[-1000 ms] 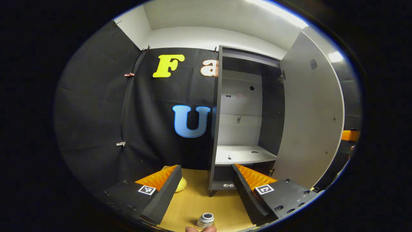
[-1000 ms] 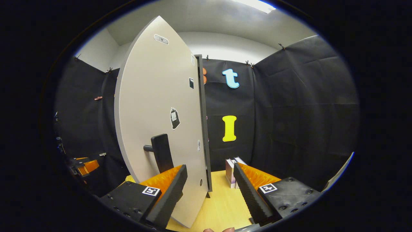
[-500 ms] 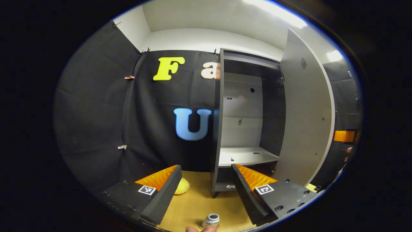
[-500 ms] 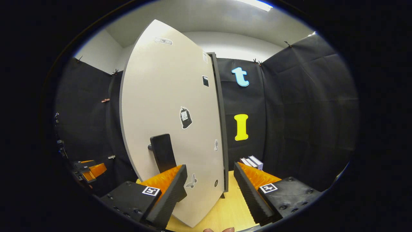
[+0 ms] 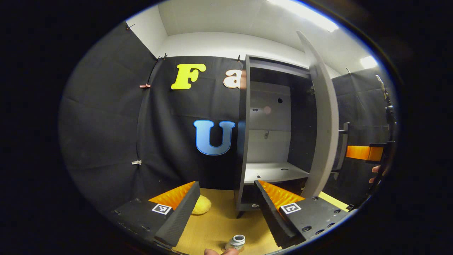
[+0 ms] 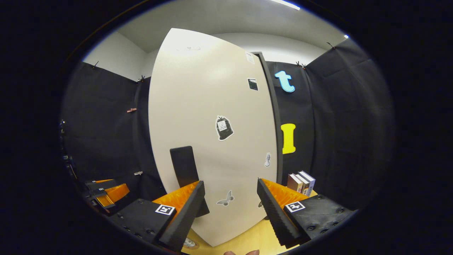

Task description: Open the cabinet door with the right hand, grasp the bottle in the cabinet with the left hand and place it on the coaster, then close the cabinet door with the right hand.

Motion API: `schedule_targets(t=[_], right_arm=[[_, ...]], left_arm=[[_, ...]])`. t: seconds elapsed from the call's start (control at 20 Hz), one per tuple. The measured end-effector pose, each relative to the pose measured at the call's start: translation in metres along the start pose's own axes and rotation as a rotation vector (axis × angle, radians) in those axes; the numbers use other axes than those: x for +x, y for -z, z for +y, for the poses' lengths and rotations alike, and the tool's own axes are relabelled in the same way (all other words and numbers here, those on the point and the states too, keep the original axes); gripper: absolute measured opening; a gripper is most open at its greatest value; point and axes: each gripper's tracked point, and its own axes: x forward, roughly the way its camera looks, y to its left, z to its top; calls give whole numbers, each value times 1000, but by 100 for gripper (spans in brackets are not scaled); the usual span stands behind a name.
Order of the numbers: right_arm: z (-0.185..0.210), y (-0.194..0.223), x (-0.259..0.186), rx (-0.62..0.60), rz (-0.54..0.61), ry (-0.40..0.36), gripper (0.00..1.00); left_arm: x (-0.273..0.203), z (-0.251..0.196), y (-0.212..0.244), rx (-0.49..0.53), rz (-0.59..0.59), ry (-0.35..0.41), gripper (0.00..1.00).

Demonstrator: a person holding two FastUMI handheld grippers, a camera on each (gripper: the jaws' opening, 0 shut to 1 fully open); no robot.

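- Door [image 6: 212,141], centre of the right gripper view, stands partly open; the cabinet [image 5: 269,170] shelf at centre right of the left gripper view is bare.
- Right gripper [image 6: 230,209] is spread and empty, its fingers facing the door near the handle [image 6: 184,166], likely to push it shut.
- Left gripper [image 5: 226,209] is spread and empty, hanging clear of the door.
- Bottle [image 5: 236,242] stands on the table [image 5: 219,223] at bottom centre; I cannot tell whether a coaster lies under it.
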Motion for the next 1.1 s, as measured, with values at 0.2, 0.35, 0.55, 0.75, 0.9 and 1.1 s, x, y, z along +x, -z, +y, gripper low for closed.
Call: schedule_targets(t=[0.2,0.35,0.55,0.75,0.9,1.1], right_arm=[[5,-3,0,-20,-20,-10,97],[12,-3,-3,-6,-20,-6,97],[6,-6,-9,-13,-27,10,97],[-4,-6,-15,-58,-43,48,97],[-13,-4,-19,-105,-45,80,97],[-15,4,-23,-113,-33,103,98]], left_arm=[[-1,-1,-4,1,-6,5,96],[-4,-3,-7,6,-13,13,96],[-3,-10,-10,8,-24,31,96],[-3,-17,-13,23,-29,41,96],[-1,-21,-14,25,-34,43,96],[1,-25,-13,22,-28,35,96]])
